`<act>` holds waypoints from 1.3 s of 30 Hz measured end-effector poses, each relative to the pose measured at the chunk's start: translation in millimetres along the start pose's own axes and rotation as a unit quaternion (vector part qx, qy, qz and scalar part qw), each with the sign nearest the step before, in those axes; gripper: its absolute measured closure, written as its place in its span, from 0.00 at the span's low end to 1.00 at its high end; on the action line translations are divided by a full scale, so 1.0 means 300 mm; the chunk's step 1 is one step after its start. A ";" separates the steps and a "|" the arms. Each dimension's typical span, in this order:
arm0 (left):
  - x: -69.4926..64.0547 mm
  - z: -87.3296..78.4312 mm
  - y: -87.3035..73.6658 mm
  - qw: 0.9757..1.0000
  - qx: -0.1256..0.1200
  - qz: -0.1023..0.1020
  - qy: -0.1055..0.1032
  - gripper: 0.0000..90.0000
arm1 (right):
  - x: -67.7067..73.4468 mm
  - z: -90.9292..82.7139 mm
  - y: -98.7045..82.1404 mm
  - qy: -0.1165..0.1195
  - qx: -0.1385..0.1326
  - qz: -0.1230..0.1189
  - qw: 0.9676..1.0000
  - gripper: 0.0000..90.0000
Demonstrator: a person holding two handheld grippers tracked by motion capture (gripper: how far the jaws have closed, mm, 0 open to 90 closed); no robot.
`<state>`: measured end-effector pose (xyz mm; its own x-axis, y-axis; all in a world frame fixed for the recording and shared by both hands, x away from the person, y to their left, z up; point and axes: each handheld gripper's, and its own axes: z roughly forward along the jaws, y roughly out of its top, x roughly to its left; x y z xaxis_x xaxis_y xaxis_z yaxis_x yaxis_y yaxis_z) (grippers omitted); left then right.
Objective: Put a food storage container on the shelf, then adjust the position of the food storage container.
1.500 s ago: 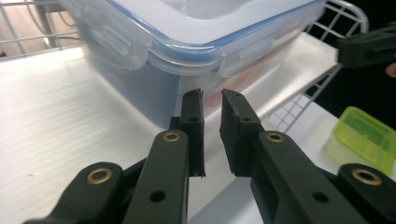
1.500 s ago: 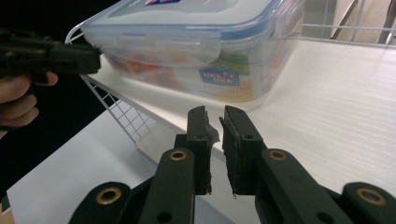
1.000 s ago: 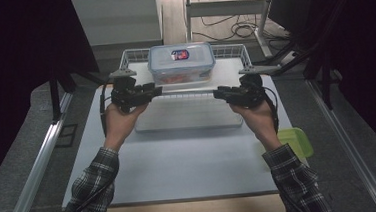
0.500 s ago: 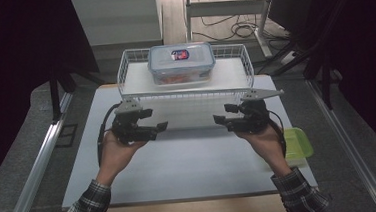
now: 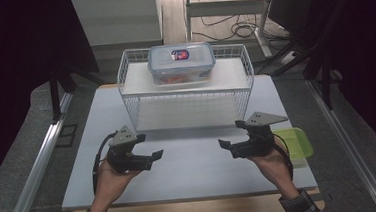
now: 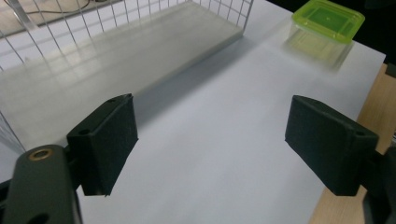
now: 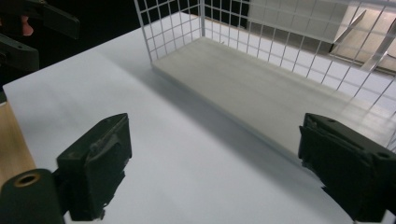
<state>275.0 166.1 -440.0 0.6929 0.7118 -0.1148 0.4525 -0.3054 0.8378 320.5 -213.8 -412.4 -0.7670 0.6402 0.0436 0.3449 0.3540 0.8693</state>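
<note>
High view: right hand-held gripper [image 5: 227,144] partly hides green container [image 5: 294,143].

A clear plastic lidded food container [image 5: 181,62] sits on the upper shelf of a white wire rack [image 5: 187,92] at the back of the white table [image 5: 191,176]. A green-lidded plastic box [image 5: 294,143] lies near the table's right edge, in front of the rack.

The label on the lidded box [image 5: 181,62] on the wire rack's [image 5: 185,93] top shelf is too small to read, and its reddish contents cannot be told. In the left gripper view the green-lidded tub [image 6: 326,24] near the worktop's [image 5: 190,171] right edge is motion-blurred. The right hand [image 5: 272,162] hides that tub's near-left corner.
</note>
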 end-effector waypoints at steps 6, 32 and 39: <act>0.001 -0.019 -0.065 1.000 0.003 -0.005 0.000 0.16 | 0.029 -0.018 -0.072 0.001 0.007 -0.003 1.000 0.06; -0.011 -0.014 -0.296 0.999 0.022 0.006 0.033 0.05 | -0.026 -0.054 -0.269 -0.073 0.046 0.062 0.994 0.01; -0.008 -0.004 -0.302 0.999 0.026 0.004 0.024 0.05 | -0.115 -0.114 -0.262 -0.117 0.056 0.099 0.987 0.02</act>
<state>231.7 193.0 -514.9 0.6698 0.7382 -0.0806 0.4762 -0.3437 0.8094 301.5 -287.0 -465.4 -0.5374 0.8394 0.0815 0.5431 0.2705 0.7949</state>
